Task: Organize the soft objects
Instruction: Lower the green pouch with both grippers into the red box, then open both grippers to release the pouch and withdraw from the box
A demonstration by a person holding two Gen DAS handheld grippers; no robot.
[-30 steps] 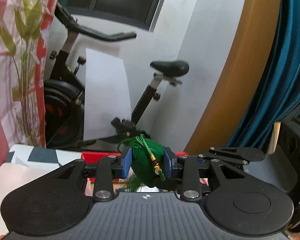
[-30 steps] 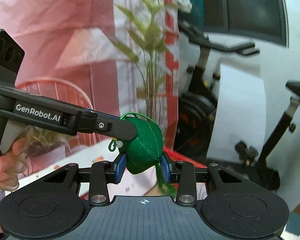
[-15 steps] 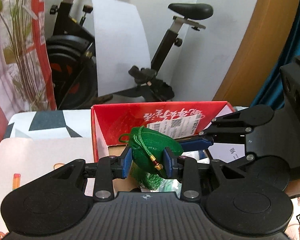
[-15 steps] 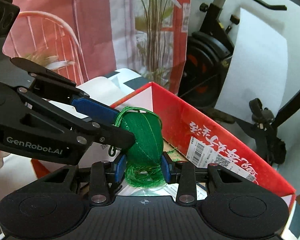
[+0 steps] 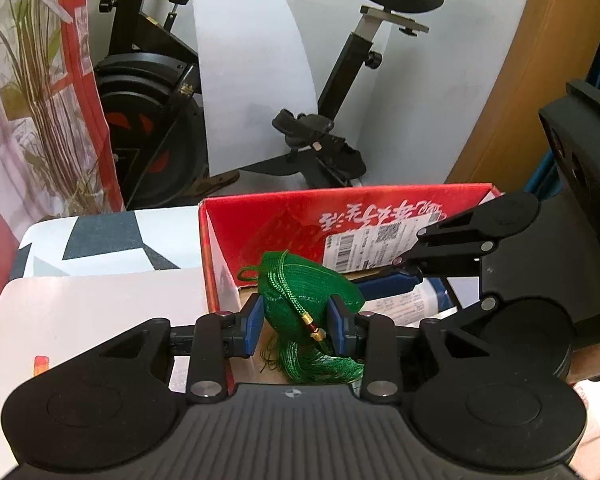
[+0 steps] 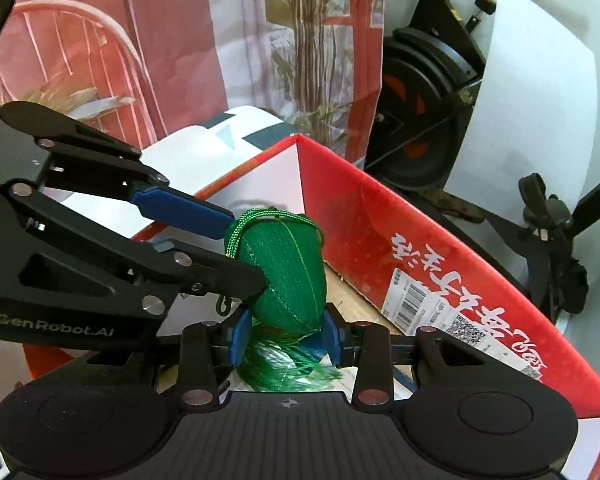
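Red cardboard box (image 5: 284,220) with white inner walls and a shipping label sits open just under and beyond both sets of fingers; its floor is mostly hidden by gripper bodies. White surface (image 5: 100,304) left of the box, cut off by the frame. Left gripper (image 5: 296,324): blue fingers partly closed, pinching the green woven pouch with cord and tassel (image 5: 300,300) from both sides. Right gripper (image 6: 284,338): fingers partly closed on the same pouch (image 6: 288,276), lower end. Pouch hangs over the box opening; tassel blurred, contact with the box floor unclear.
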